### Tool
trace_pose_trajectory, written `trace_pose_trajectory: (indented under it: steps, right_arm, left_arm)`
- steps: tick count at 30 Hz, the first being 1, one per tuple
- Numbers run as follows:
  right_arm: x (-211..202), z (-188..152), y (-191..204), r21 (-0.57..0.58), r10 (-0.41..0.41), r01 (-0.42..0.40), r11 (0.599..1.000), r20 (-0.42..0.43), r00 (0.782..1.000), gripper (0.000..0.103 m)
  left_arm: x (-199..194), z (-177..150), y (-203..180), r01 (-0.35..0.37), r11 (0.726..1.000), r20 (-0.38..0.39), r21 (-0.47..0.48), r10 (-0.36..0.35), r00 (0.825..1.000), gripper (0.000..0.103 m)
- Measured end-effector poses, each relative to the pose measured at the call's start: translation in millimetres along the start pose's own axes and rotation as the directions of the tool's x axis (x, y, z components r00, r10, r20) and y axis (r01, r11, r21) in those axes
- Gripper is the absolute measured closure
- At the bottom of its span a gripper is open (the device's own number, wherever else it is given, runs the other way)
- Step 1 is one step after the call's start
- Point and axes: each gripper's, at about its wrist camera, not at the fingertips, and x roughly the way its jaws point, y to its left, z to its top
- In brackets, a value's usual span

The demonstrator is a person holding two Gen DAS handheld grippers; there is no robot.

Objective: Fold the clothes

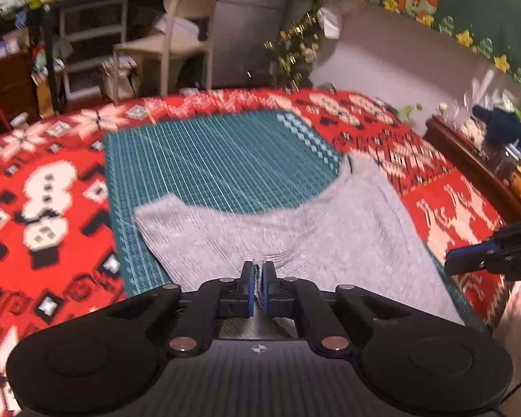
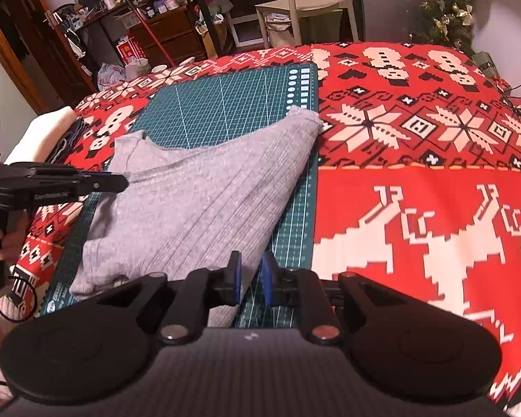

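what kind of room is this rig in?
Most likely a lived-in home room, not a lab. A Christmas-pattern blanket covers the work surface under a green cutting mat, a plastic chair stands behind, a small decorated Christmas tree sits by the wall, and cluttered shelves fill the back.

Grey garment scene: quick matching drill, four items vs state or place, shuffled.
Items:
1. left tool
2. right tool
3. grey garment
4. green cutting mat

States:
A. lies on the red patterned blanket
B. open, nothing between the pads
C. shut on grey fabric
D. lies partly folded on the mat

Pairs: 1-C, 2-B, 3-D, 4-A
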Motion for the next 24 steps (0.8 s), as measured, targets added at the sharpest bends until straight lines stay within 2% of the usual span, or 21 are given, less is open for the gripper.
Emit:
trace_pose_trajectory:
  steps: [4,9,12,20,24]
  right_arm:
    - [2,8,2,0.004,0.022,-0.022,1.000,0.028,0.999,0.089]
    - [12,18,13,-0.022,0.046,-0.045,0.999,0.043,0.998,0.089]
    - [19,23,19,-0.028,0.065,-0.063,0.998,0.076,0.995,0.089]
    - [44,22,22,-0.045,0.039,-0.037,0.998,0.030,0.999,0.089]
    - [34,37,14,-0.024,0.022,-0.020,1.000,0.085,0.996,0.089]
  left_arm:
    - [-9,9,3,-0.028,0.999,0.023,-0.040,0.029,0.999,0.099]
    - [13,4,12,-0.057,0.996,-0.051,-0.066,0.053,0.997,0.099]
    - [18,2,16,-0.048,0.996,-0.062,-0.079,0.043,0.997,0.098]
    - [17,1,19,-0.042,0.994,-0.061,-0.099,0.036,0.997,0.098]
    - [18,1,18,-0.043,0.994,-0.060,-0.099,0.037,0.997,0.098]
